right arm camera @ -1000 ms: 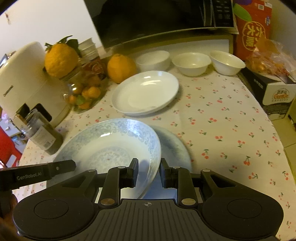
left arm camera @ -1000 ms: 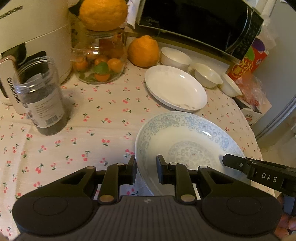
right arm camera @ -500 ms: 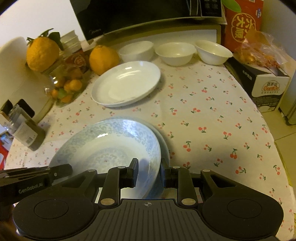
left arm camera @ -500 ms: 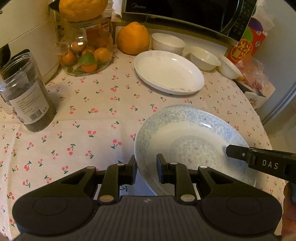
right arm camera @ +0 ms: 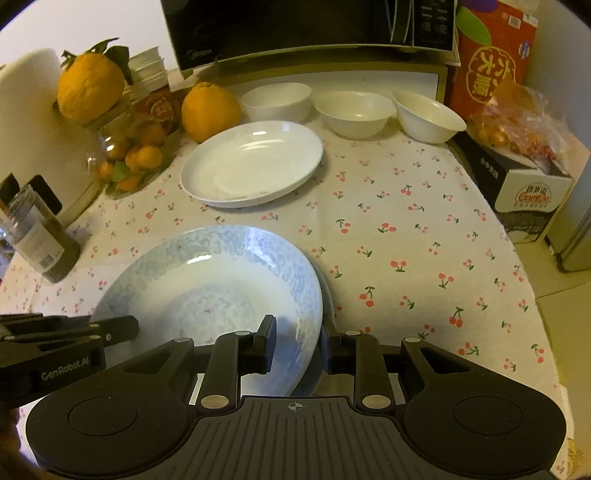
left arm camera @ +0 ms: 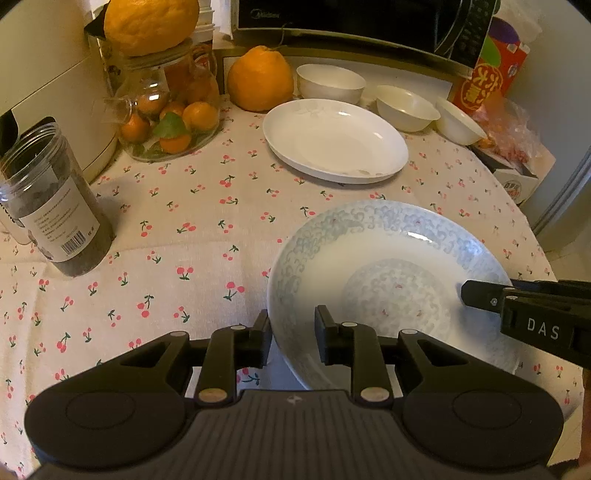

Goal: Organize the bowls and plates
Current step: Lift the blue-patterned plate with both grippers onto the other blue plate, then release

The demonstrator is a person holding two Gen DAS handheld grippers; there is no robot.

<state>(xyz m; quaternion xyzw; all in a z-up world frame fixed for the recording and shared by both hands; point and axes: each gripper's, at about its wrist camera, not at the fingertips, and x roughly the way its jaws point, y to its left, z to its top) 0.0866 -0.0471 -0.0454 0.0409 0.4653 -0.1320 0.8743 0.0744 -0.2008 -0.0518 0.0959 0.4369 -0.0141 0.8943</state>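
Note:
A blue-patterned plate (left arm camera: 388, 258) (right arm camera: 221, 280) lies near the table's front edge, on top of a second greyish plate whose rim (right arm camera: 327, 291) peeks out at its right side. My left gripper (left arm camera: 291, 332) has the plate's left rim between its pads, still touching, and its jaws are opening. On the opposite rim my right gripper (right arm camera: 297, 336) is shut. Each view shows the other gripper's fingers (left arm camera: 480, 295) (right arm camera: 118, 328) over the plate. Farther back are a plain white plate (left arm camera: 332, 144) (right arm camera: 255, 166) and three white bowls (left arm camera: 328, 83) (right arm camera: 354, 112) in a row.
A dark plastic jar (left arm camera: 55, 206) stands at the left. Behind it are a white appliance (left arm camera: 44, 74), a glass jar of small oranges (left arm camera: 170, 118) with a big citrus on top, and another citrus (left arm camera: 260, 77). A microwave (left arm camera: 351, 18) and boxes (right arm camera: 524, 184) line the back right.
The patterned plate, tilted above the greyish plate a second ago, has come down to lie on it. The left gripper's fingers stand slightly wider apart.

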